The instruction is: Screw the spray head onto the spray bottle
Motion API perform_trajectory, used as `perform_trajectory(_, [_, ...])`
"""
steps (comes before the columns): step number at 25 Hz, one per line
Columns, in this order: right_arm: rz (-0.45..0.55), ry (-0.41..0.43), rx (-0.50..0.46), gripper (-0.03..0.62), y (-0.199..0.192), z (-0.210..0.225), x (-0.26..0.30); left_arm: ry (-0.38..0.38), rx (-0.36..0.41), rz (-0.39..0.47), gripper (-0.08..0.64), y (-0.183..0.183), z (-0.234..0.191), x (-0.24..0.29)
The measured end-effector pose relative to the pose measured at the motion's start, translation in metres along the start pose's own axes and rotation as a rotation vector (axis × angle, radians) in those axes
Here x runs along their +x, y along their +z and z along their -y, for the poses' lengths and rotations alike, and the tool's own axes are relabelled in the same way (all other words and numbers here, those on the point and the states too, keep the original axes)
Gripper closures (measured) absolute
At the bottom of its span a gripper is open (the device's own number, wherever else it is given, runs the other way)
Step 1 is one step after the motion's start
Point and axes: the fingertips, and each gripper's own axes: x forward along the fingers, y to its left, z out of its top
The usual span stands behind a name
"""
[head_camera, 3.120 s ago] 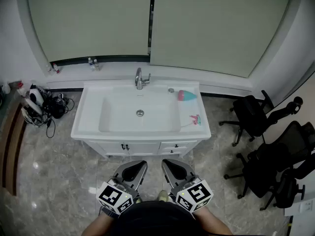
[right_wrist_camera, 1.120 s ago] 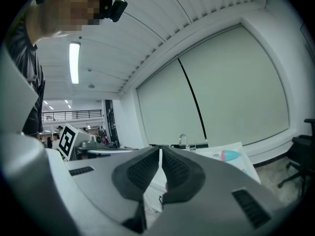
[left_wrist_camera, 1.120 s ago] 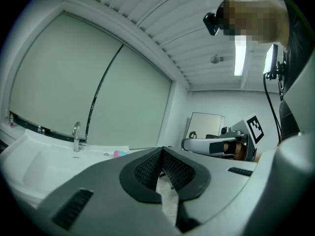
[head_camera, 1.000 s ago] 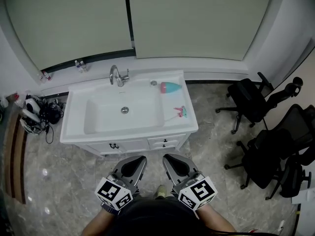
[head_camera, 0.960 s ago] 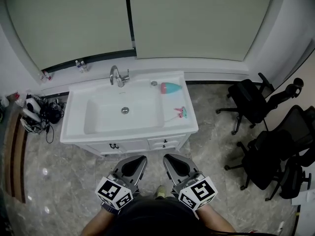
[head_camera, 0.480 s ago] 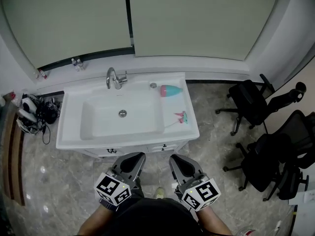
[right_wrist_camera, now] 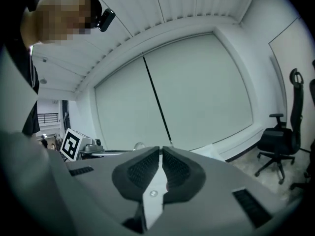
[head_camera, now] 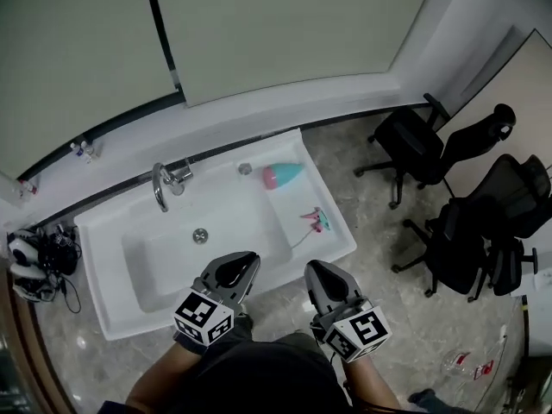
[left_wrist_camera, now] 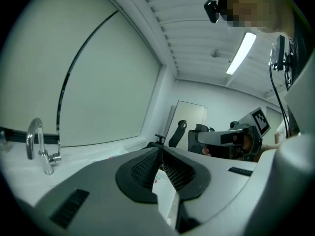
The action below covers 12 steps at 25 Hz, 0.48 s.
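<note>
The spray bottle (head_camera: 283, 175), teal with a pink end, lies on its side at the far right of the white tabletop (head_camera: 338, 241), just right of the sink (head_camera: 233, 231). The pink-and-teal spray head (head_camera: 316, 221) lies apart from it, nearer on the same right-hand ledge, with its thin tube trailing toward the basin. A chrome tap (head_camera: 164, 188) stands at the far edge of the sink, left of the bottle.

At the near edge of the tabletop, a person holds two hand-held grippers side by side, both pointing toward the sink. The left hand-held gripper (head_camera: 240, 266) has its jaws pressed together with nothing between them, as its own view confirms (left_wrist_camera: 161, 150). The right hand-held gripper (head_camera: 319, 270) is likewise closed and empty (right_wrist_camera: 161, 151). Neither touches the bottle or the spray head.

Black office chairs (head_camera: 414, 145) stand on the grey stone floor (head_camera: 388, 231) to the right. A tangle of cables (head_camera: 34, 261) sits at the far left.
</note>
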Motion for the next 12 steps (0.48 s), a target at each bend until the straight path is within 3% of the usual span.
perform_trajectory(5, [0.017, -0.12, 0.032, 0.592, 0.008, 0.011, 0.047, -0.076, 0.022, -0.051, 0.555, 0.009, -0.061, 0.03])
perform_trajectory(12, [-0.021, -0.181, 0.063, 0.592, 0.004, 0.057, 0.087, -0.091, -0.007, -0.076, 0.545, 0.004, -0.109, 0.09])
